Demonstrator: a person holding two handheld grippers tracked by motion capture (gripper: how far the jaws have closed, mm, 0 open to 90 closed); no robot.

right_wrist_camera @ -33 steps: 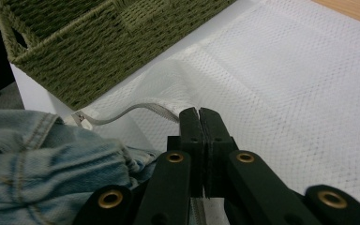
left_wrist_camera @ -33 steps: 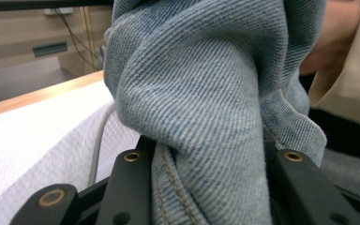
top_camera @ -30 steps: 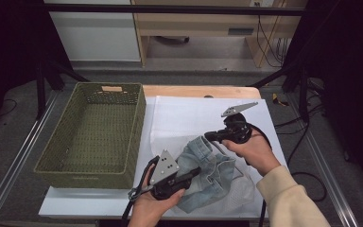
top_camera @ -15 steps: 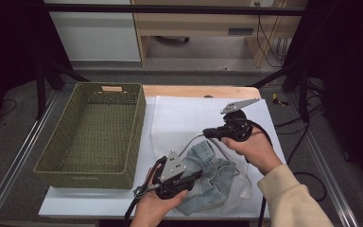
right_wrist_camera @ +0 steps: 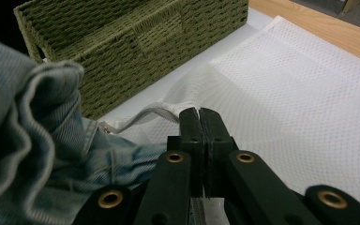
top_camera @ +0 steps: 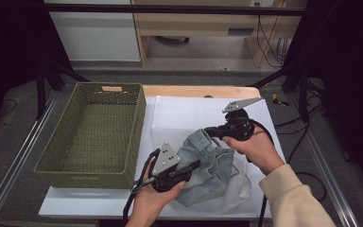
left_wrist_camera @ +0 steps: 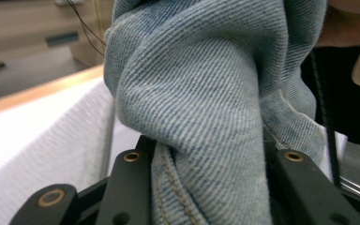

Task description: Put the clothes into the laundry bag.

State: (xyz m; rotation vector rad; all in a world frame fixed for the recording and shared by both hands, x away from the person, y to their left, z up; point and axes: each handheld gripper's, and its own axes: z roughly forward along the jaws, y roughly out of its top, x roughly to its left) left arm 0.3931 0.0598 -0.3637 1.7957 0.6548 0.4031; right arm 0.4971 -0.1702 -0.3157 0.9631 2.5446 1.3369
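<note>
- Gripping a thick fold of the denim garment [left_wrist_camera: 201,108], the left gripper [top_camera: 194,165] is holding its jaws partly apart with the cloth bunched between them.
- Pressing its jaws fully together, the right gripper [right_wrist_camera: 200,117] is pinching the zipped edge of the white mesh bag [right_wrist_camera: 304,93]; the denim is bunching just to its left.
- Coming in from the near edge of the table [top_camera: 198,91], the left hand [top_camera: 153,201] is cradling its gripper from below; the right hand [top_camera: 257,149], in a cream sleeve [top_camera: 293,198], is reaching over the denim.
- Lying crumpled on the mesh bag, the denim is sitting just right of the green woven basket [top_camera: 92,132].
</note>
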